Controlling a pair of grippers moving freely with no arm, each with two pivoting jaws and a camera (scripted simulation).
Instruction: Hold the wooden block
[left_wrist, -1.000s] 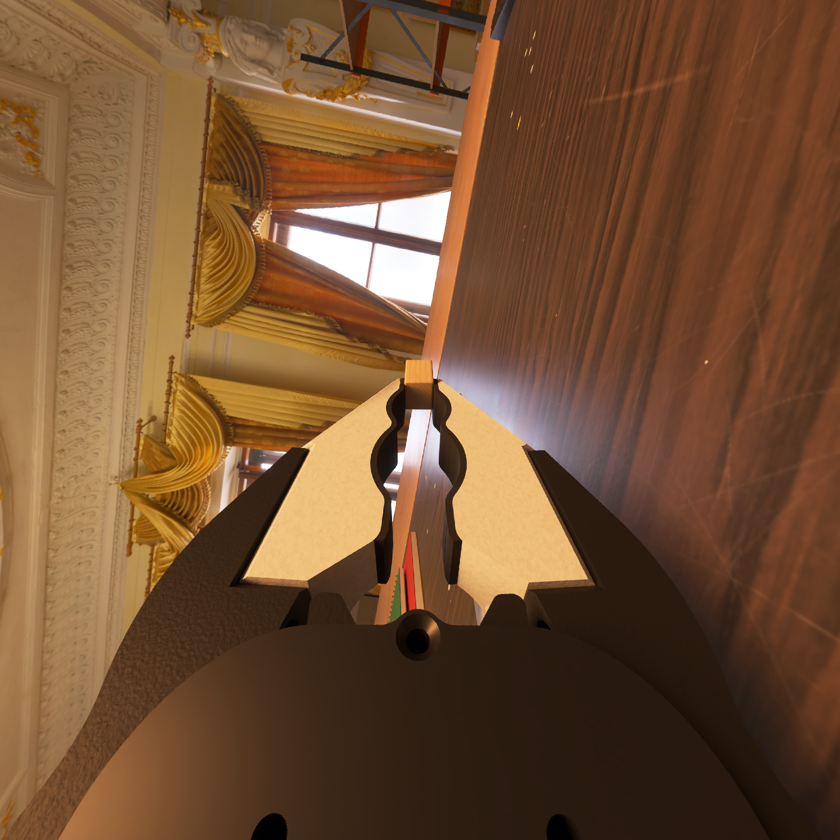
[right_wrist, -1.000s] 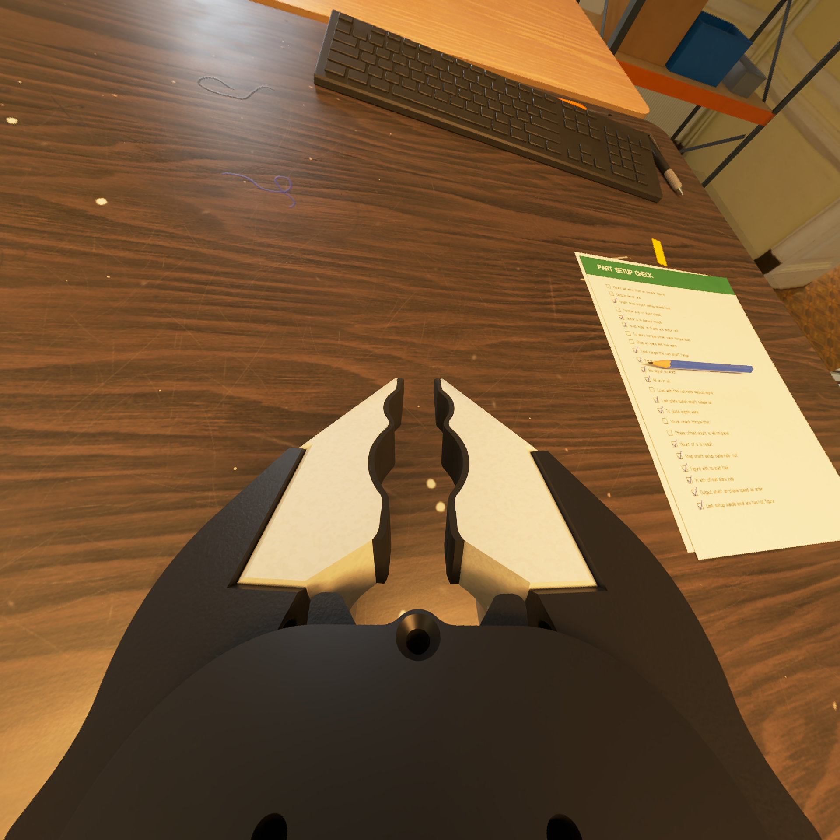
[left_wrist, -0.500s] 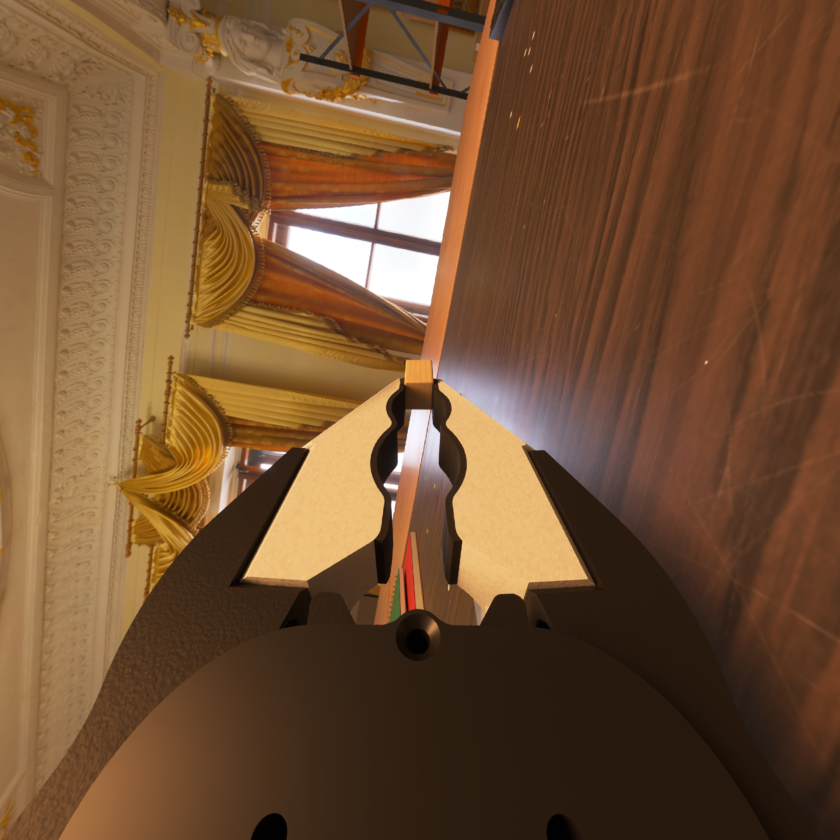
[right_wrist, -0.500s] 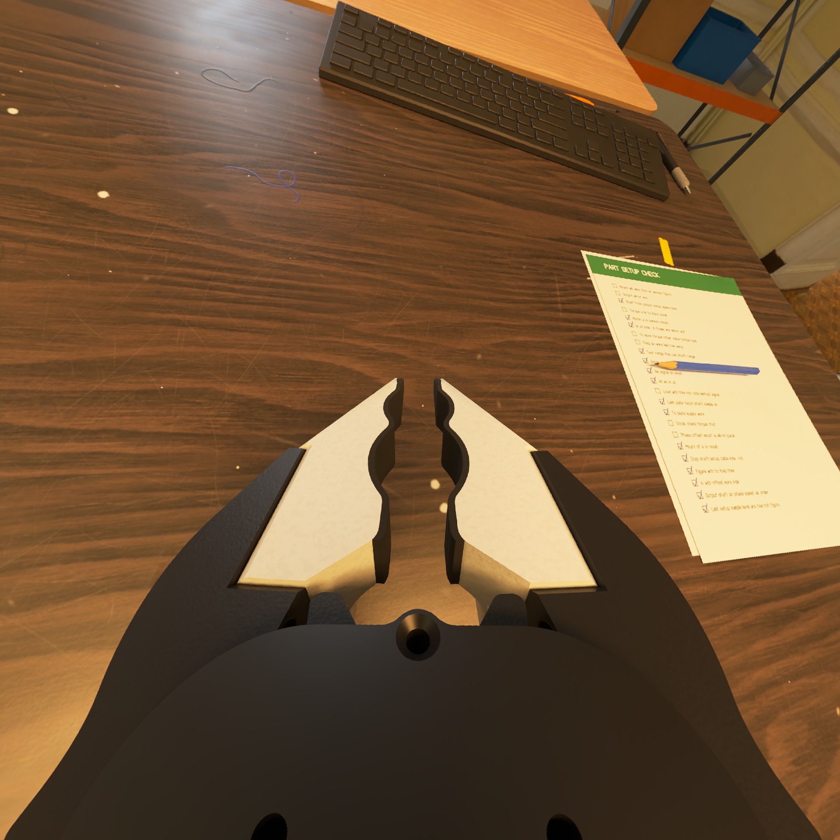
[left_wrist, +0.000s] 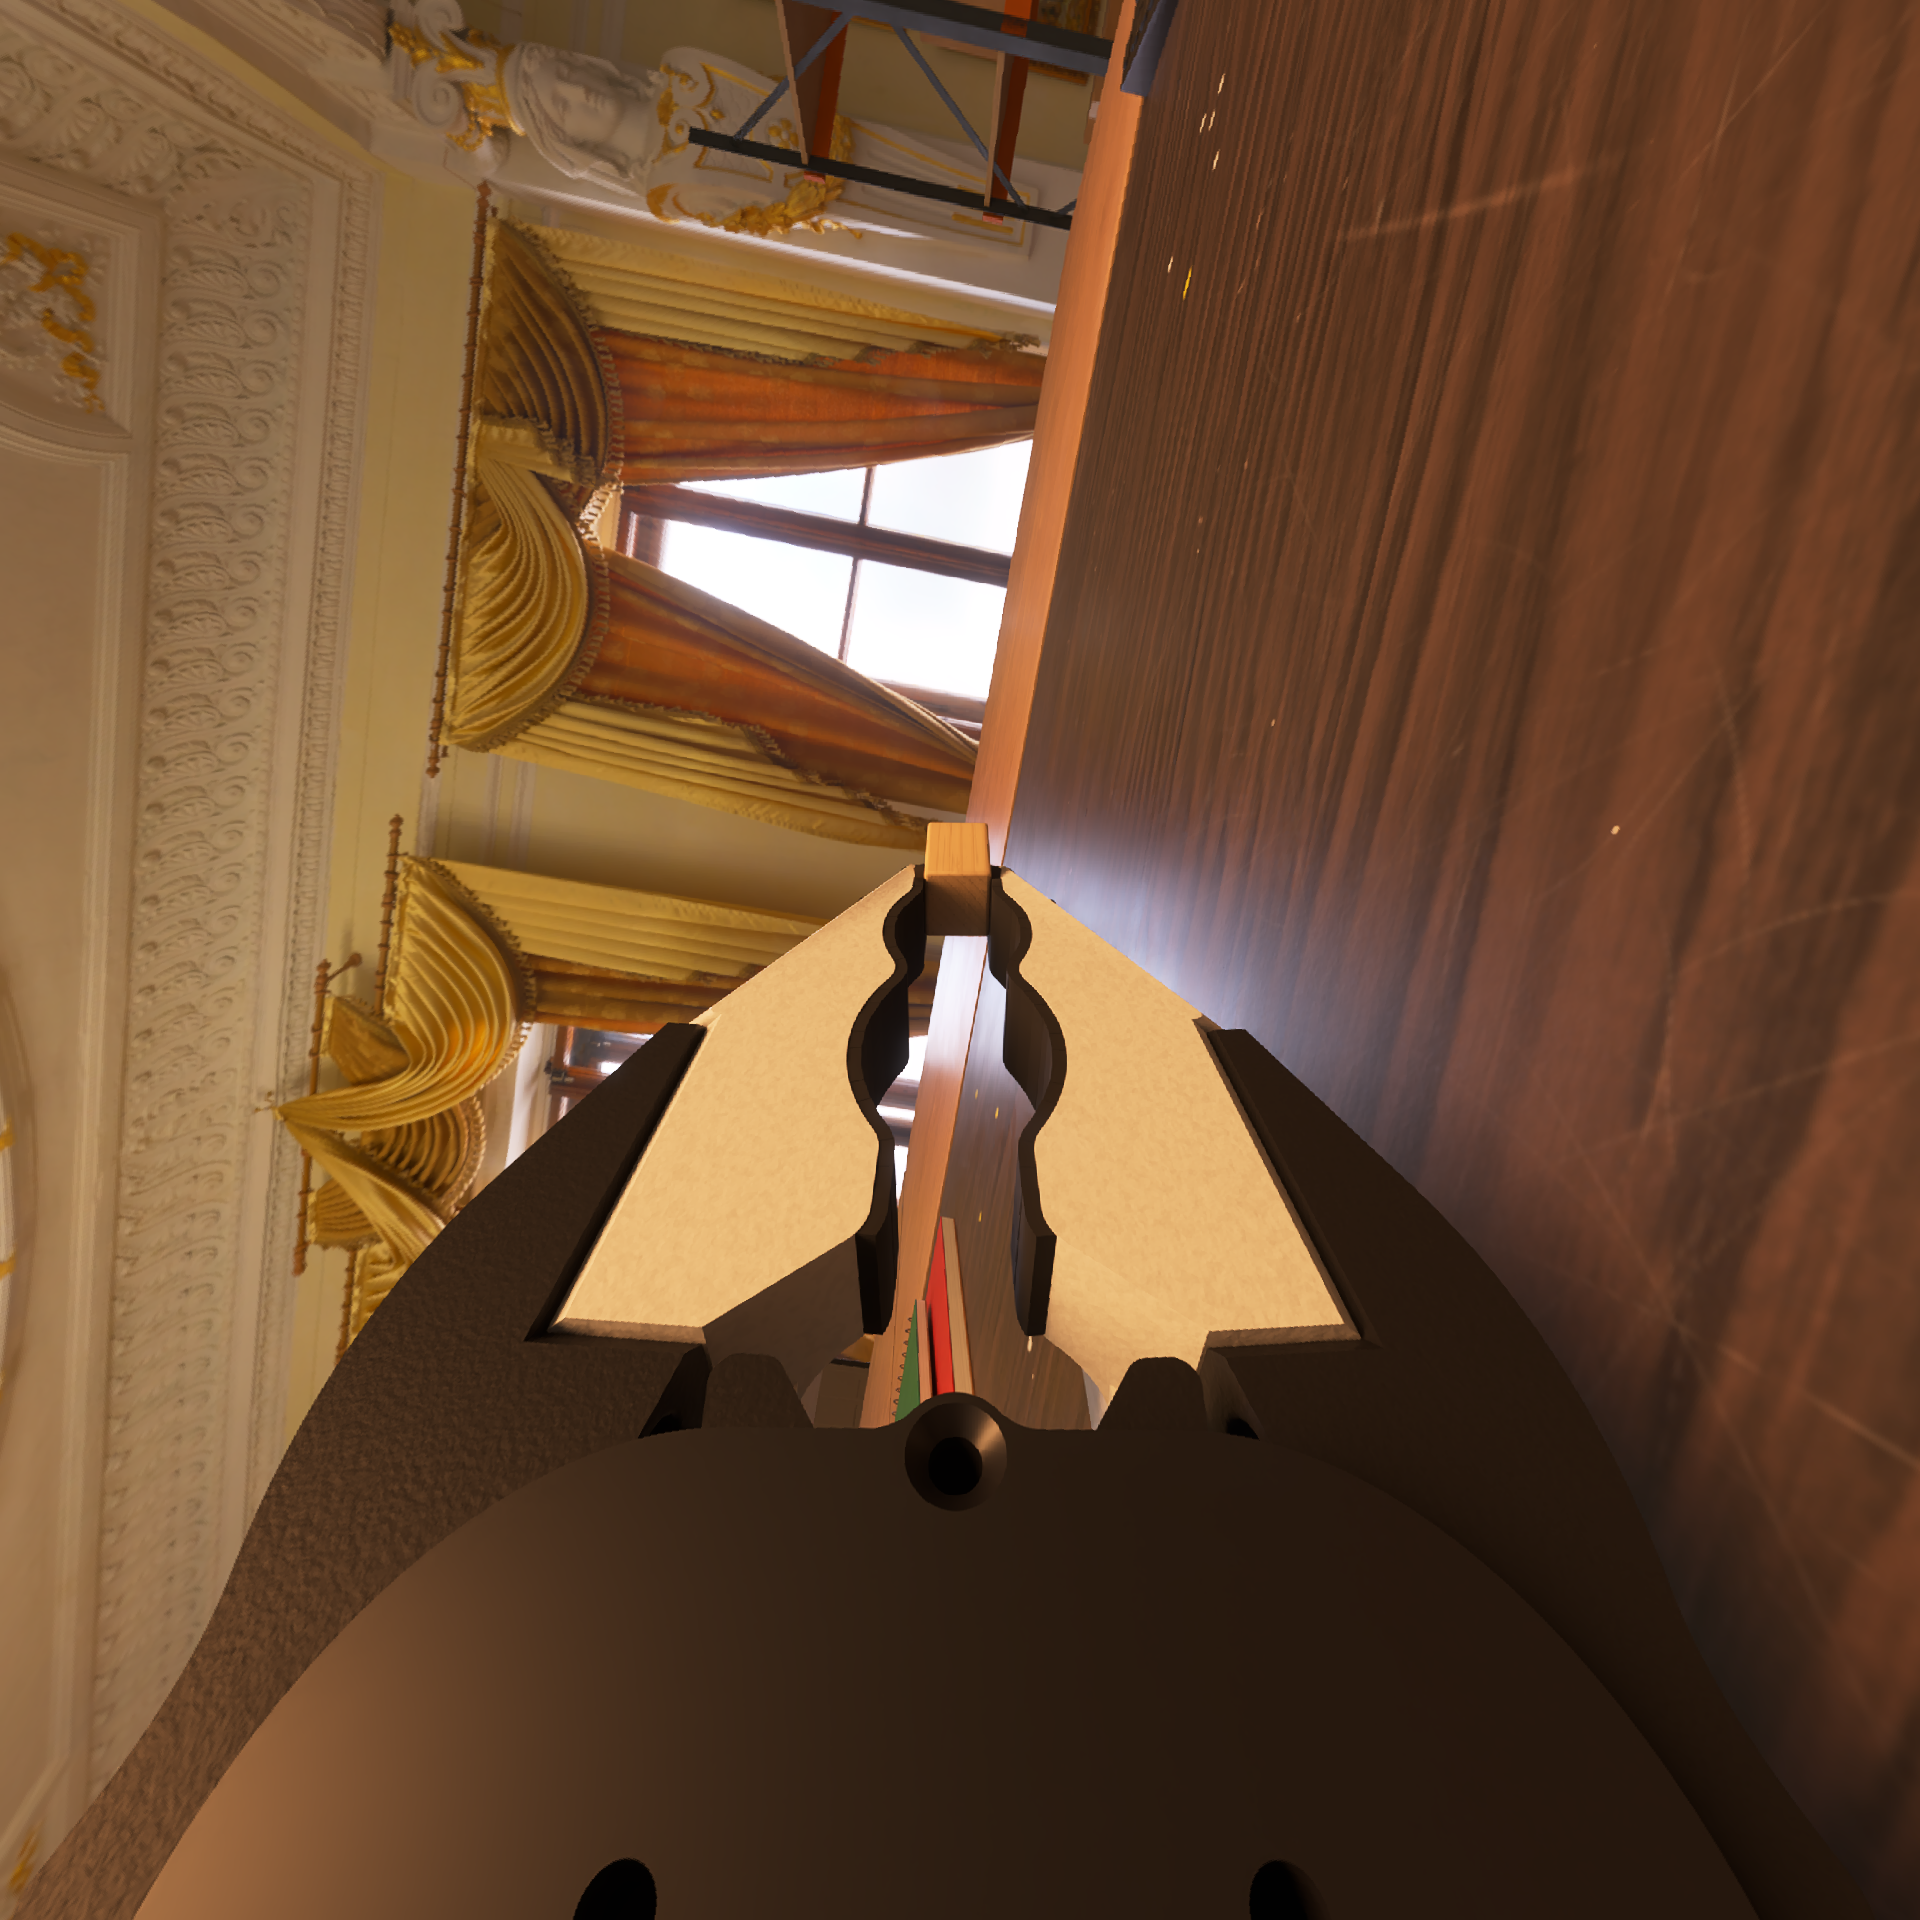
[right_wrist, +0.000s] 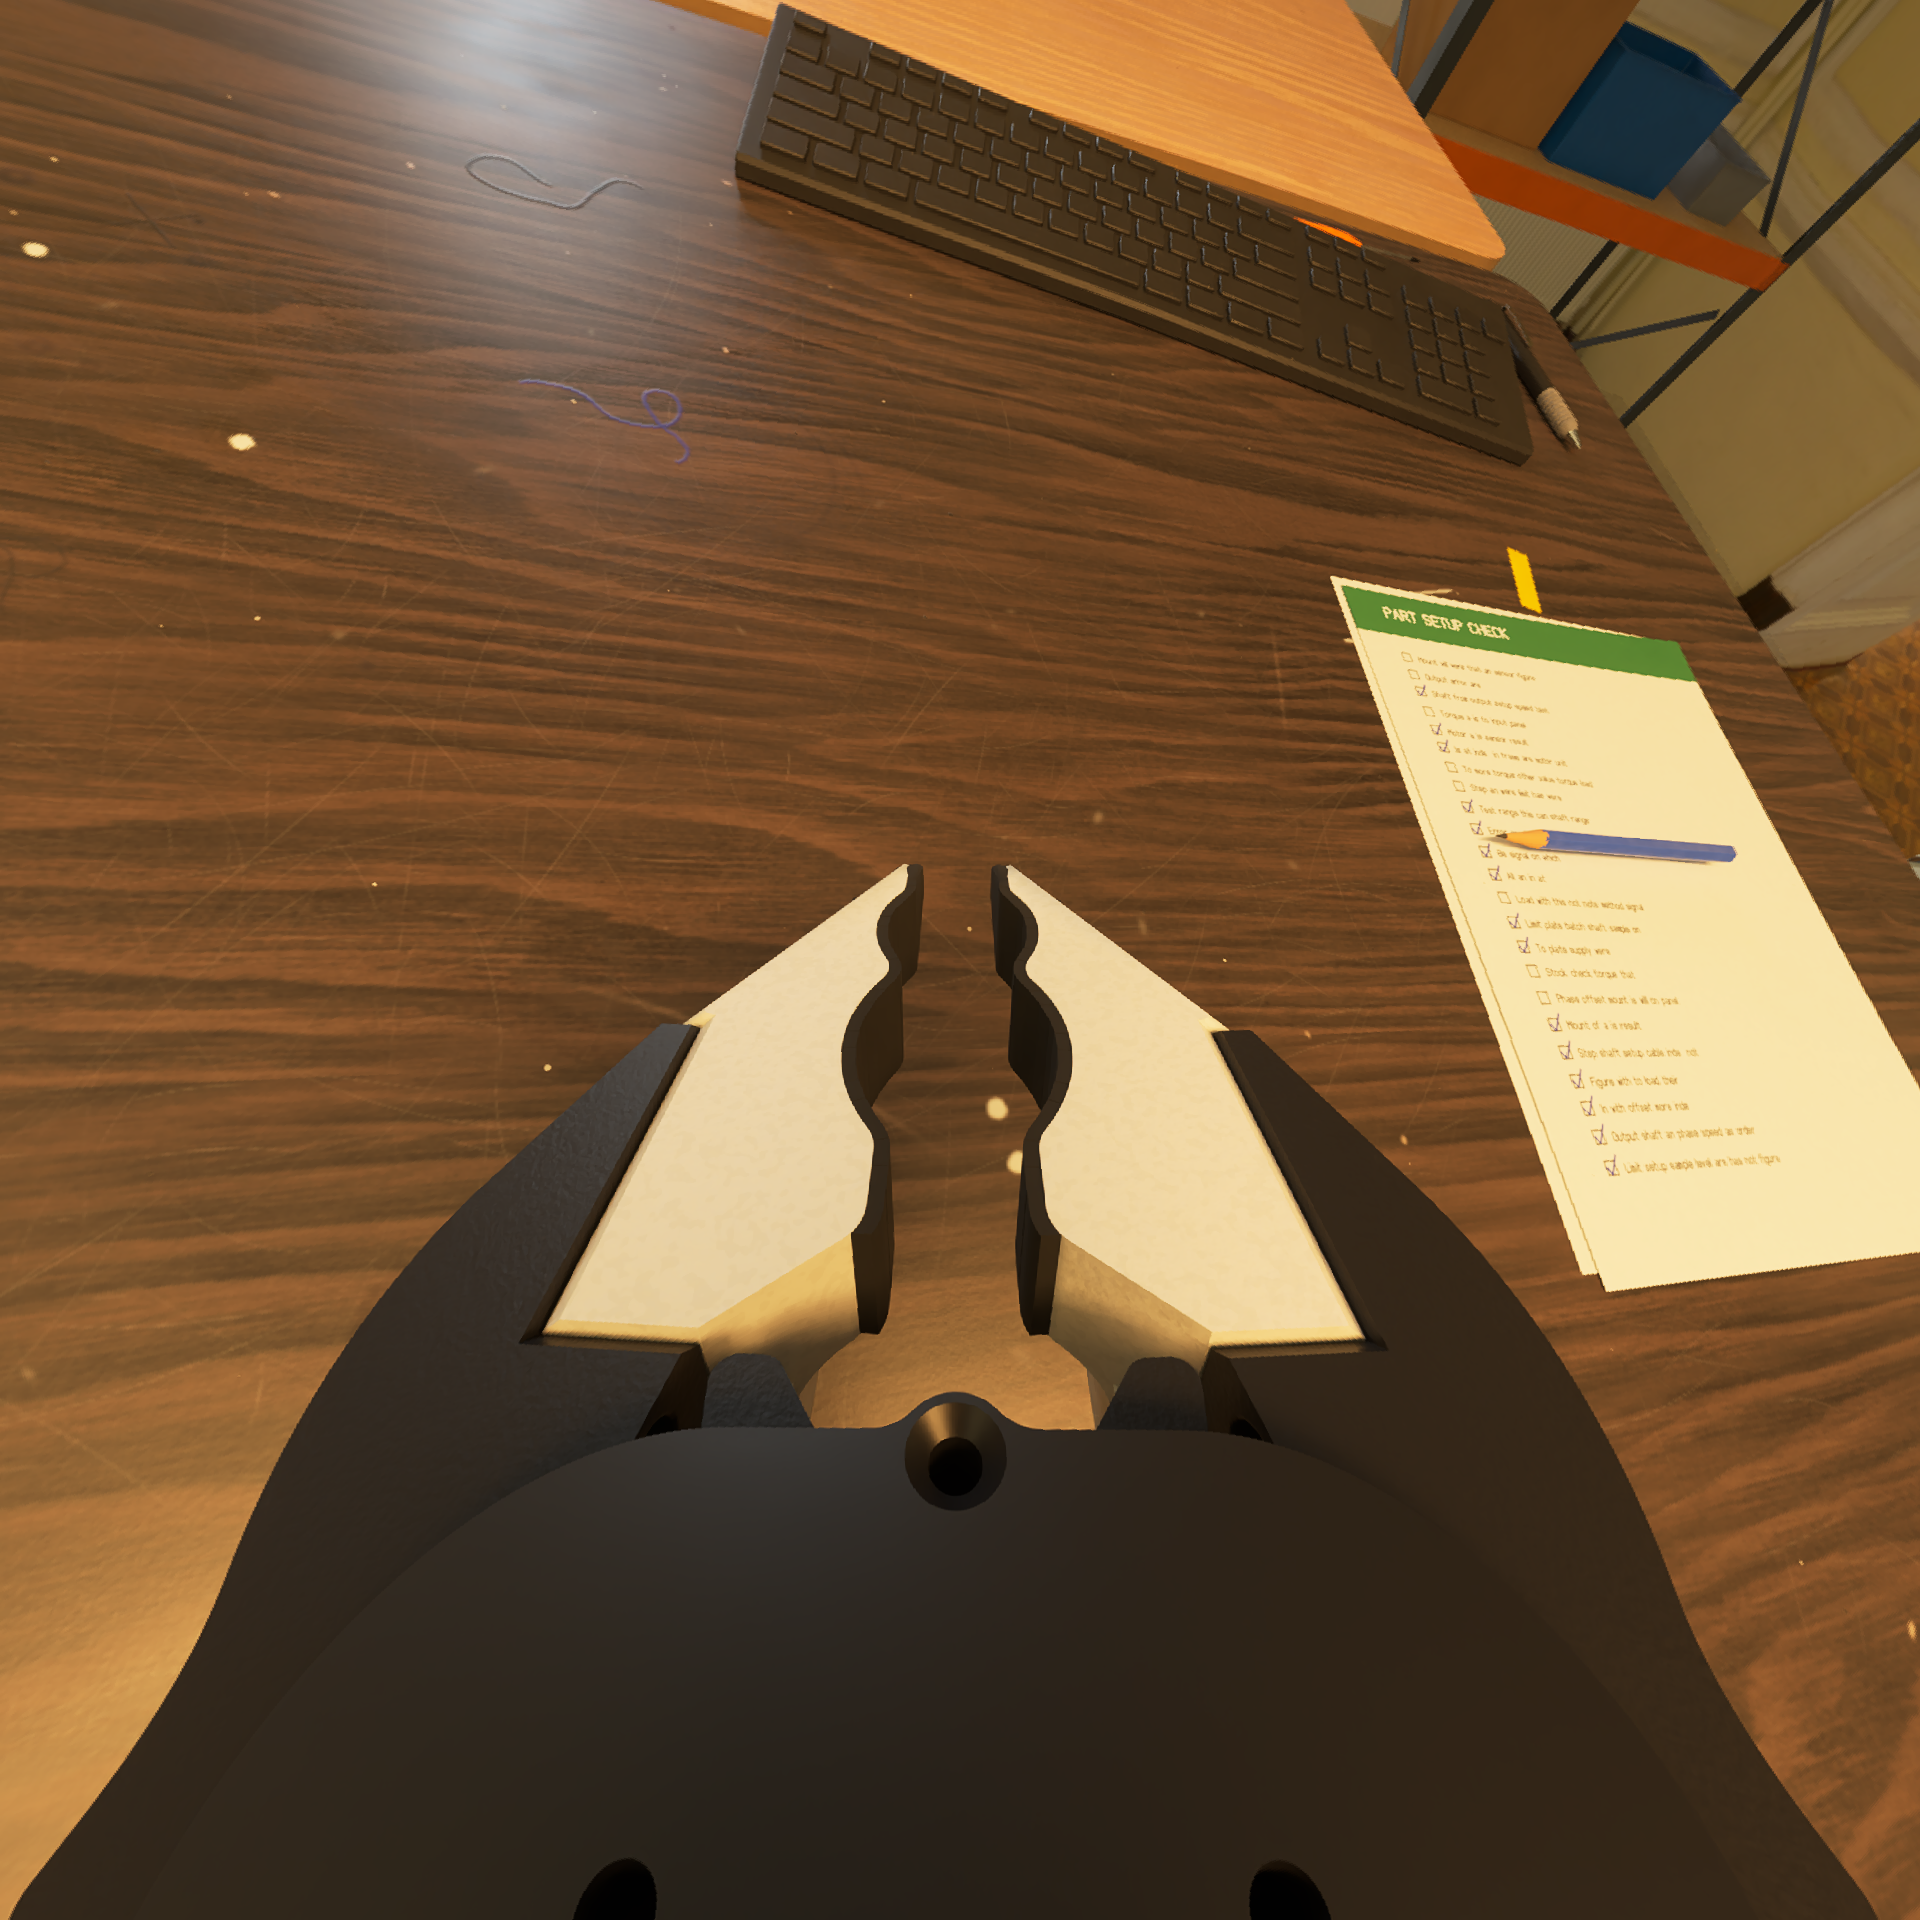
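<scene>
A small light wooden block (left_wrist: 954, 854) sits pinched between the fingertips of my left gripper (left_wrist: 956, 896), which is shut on it. The left wrist view is rolled sideways, so the dark wooden table (left_wrist: 1455, 727) fills its right side, and the block is at the table's edge line. My right gripper (right_wrist: 956, 883) hovers over the same dark table (right_wrist: 520, 727). Its jaws stand a narrow gap apart with nothing between them. The block does not show in the right wrist view.
A black keyboard (right_wrist: 1132, 239) lies at the far side, with a pen (right_wrist: 1543, 379) by its right end. A printed sheet (right_wrist: 1714, 1039) with a blue pencil (right_wrist: 1631, 844) on it lies to the right. A lighter board (right_wrist: 1195, 83) lies behind the keyboard. Curtains and a window (left_wrist: 862, 582) fill the left wrist view's left side.
The left gripper and the block have not moved. The right gripper has drifted slightly over the table; its jaw gap is unchanged.
</scene>
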